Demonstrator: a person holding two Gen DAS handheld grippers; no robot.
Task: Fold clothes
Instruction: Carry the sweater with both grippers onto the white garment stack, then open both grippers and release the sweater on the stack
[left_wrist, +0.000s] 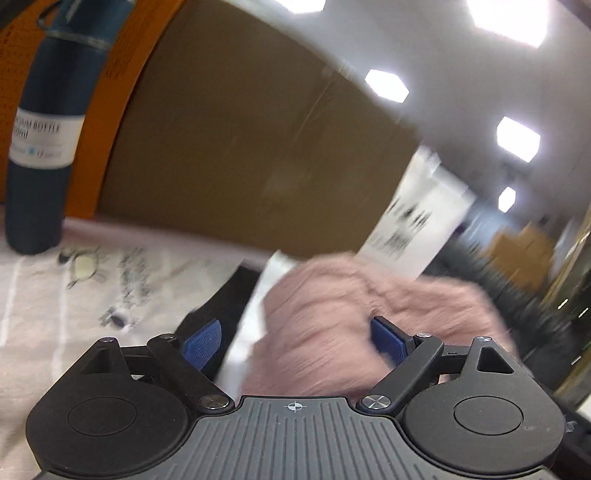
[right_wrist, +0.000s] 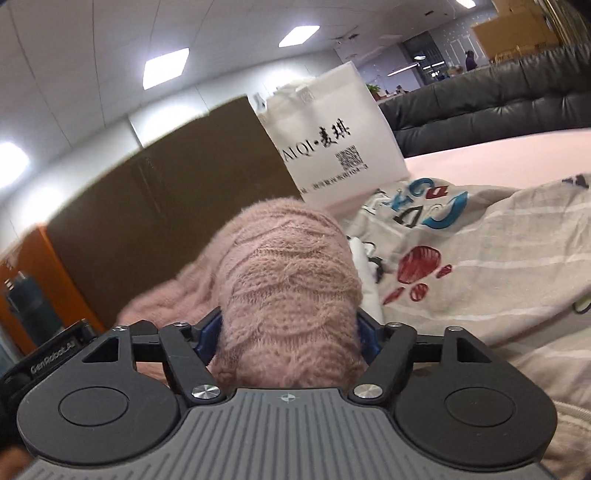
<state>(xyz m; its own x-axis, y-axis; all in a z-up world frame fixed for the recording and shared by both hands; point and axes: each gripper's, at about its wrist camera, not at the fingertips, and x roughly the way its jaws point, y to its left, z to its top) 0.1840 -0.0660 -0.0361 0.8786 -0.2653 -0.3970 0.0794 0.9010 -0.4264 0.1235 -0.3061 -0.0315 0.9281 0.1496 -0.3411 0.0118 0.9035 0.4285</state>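
A fluffy pink knit sweater (right_wrist: 284, 258) lies bunched on the bed, and its rolled end fills the gap between the fingers of my right gripper (right_wrist: 287, 332). The blue pads sit at its sides without visibly squeezing it. In the left wrist view the same pink sweater (left_wrist: 351, 306) is blurred. It lies between the wide-spread fingers of my left gripper (left_wrist: 295, 343), whose left pad (left_wrist: 201, 345) stands clear of it. A grey striped garment (right_wrist: 480, 266) with red and blue prints lies to the right.
A tall cardboard box (left_wrist: 240, 147) stands close behind the sweater. A white printed bag (right_wrist: 332, 147) leans beside it, and a dark blue bottle (left_wrist: 40, 147) stands at the left. A black sofa (right_wrist: 498, 99) is at the far right. A dark cloth (left_wrist: 229, 302) lies by the left pad.
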